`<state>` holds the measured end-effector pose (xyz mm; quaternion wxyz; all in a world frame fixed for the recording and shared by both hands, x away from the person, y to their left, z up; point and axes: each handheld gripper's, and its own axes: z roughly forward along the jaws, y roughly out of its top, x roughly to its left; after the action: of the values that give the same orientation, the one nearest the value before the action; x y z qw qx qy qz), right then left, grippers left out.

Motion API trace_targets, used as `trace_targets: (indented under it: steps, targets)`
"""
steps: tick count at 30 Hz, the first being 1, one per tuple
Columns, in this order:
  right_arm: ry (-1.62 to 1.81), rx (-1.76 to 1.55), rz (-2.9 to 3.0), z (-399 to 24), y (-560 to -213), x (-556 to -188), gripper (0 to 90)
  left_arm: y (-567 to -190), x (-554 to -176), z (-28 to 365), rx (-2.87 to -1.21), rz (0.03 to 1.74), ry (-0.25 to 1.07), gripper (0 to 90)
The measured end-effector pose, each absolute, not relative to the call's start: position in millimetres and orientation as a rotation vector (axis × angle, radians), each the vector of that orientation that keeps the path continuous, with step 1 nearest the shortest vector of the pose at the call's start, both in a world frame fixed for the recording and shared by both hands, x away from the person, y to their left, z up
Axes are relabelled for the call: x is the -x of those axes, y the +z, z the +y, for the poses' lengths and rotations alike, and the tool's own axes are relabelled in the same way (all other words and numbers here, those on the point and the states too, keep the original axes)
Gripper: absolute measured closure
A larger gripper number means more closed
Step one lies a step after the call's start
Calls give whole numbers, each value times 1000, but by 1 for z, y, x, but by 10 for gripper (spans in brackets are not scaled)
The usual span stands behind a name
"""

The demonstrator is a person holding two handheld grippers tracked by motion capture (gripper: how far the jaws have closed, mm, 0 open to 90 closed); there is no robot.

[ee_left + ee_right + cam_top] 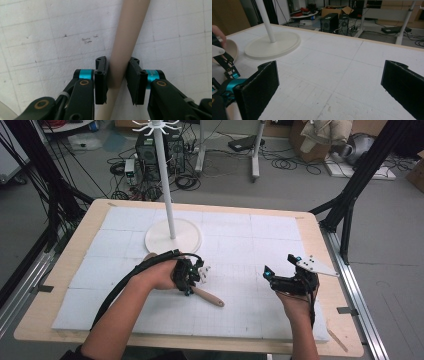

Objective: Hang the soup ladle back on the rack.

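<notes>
Left tool clamped on wooden handle, low over tabletop. Right tool jaws wide apart, nothing between, beside white stand.

White stand blocks bench at 12 o'clock; wooden handle lies across centre; open mat from 1 to 4 o'clock, passage free there

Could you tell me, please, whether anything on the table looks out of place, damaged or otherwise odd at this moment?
Nothing stands out. The white stand sits upright on the white mat. The left gripper has its jaws closed on the wooden handle, and the right gripper is open over bare mat. The mat shows only faint scuff marks.
</notes>
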<state>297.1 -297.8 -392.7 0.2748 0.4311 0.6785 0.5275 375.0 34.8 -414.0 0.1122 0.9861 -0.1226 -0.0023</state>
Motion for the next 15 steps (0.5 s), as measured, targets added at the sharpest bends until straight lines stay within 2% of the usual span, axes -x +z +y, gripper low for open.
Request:
trace_targets:
  steps: [3, 6, 15]
  targets:
    - [1414, -1158, 1832, -296, -393, -298, 4, -414, -374, 37, -2879, -388, -6, 739]
    - [1416, -1153, 1834, -295, -393, -298, 3, -411, -376, 42, -2853, -321, -52, 757]
    - [1422, -1158, 1829, -297, -393, -298, 4, -384, -378, 74, -2708, -193, 33, 756]
